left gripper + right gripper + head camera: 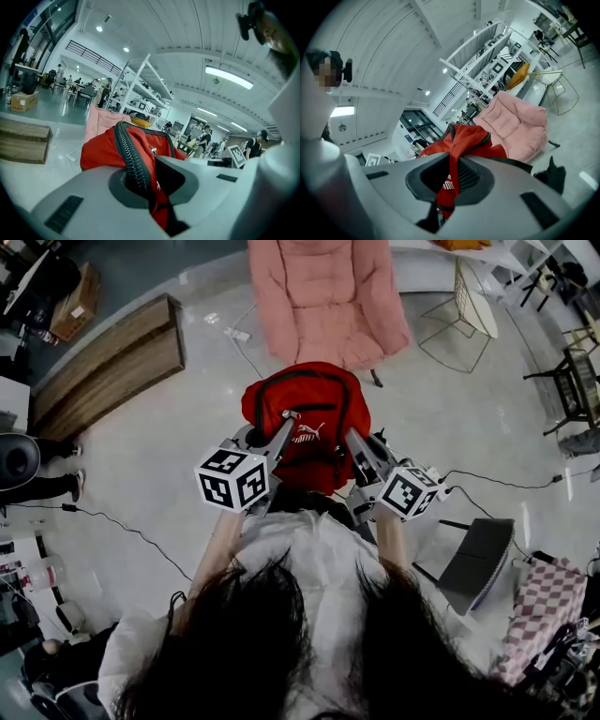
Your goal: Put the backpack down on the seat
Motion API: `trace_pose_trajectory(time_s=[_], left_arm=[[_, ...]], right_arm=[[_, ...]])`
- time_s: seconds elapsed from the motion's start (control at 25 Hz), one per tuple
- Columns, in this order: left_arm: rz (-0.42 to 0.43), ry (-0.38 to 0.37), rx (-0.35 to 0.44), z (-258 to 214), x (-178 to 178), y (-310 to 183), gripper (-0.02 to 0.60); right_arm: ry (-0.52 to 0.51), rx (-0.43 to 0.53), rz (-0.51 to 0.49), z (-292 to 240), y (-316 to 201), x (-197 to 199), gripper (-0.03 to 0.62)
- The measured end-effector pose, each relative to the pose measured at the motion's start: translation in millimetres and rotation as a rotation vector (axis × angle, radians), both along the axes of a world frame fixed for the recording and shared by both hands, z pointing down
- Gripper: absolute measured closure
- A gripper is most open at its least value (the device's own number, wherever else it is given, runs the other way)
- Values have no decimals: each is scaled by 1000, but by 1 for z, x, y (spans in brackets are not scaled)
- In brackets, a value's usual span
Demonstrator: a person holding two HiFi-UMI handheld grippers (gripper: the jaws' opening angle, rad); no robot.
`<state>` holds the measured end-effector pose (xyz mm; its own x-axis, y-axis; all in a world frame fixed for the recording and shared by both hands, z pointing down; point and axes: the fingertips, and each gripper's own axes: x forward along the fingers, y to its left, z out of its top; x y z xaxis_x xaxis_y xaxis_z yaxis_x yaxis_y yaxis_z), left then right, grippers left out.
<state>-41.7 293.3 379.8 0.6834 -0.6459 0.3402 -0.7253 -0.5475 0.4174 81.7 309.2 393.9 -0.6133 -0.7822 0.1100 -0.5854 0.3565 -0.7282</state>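
While the backpack [302,413] hangs in the air between the two grippers, it is in front of the seat [328,296] and not yet on it. The seat is a pink padded chair just beyond the bag.

The left gripper [287,418] is clamped on the bag's upper left edge. Its own view shows the jaws pinched tight on red fabric right beside the black zip [129,159]. The right gripper [356,442] is closed the same way on the right side, with a fold of red cloth squeezed between its jaws.

Taking the bag at both top corners likely keeps it upright and stops it swinging or twisting, since a soft bag held at one point would droop. Holding it out in front of the body and off the floor should let it clear the chair's front edge.

The carry looks about done, and the placing itself remains. The next move calls for reaching forward over the cushion, lowering until the bag's weight rests there, and only then easing both jaws apart.

The grips are on thin cloth, so a slip is possible. The reclined cushion could also let the bag slide forward.
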Motion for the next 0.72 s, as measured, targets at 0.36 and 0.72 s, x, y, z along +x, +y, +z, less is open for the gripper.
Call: trace_pose_trajectory(time_s=[0.36, 0.72], left_arm=[[18, -18, -8, -1, 9, -7, 537], [40, -27, -30, -2, 3, -37, 537]], right_arm=[[-29, -5, 12, 0, -7, 7, 553], [-42, -25, 29, 0, -35, -2, 551]])
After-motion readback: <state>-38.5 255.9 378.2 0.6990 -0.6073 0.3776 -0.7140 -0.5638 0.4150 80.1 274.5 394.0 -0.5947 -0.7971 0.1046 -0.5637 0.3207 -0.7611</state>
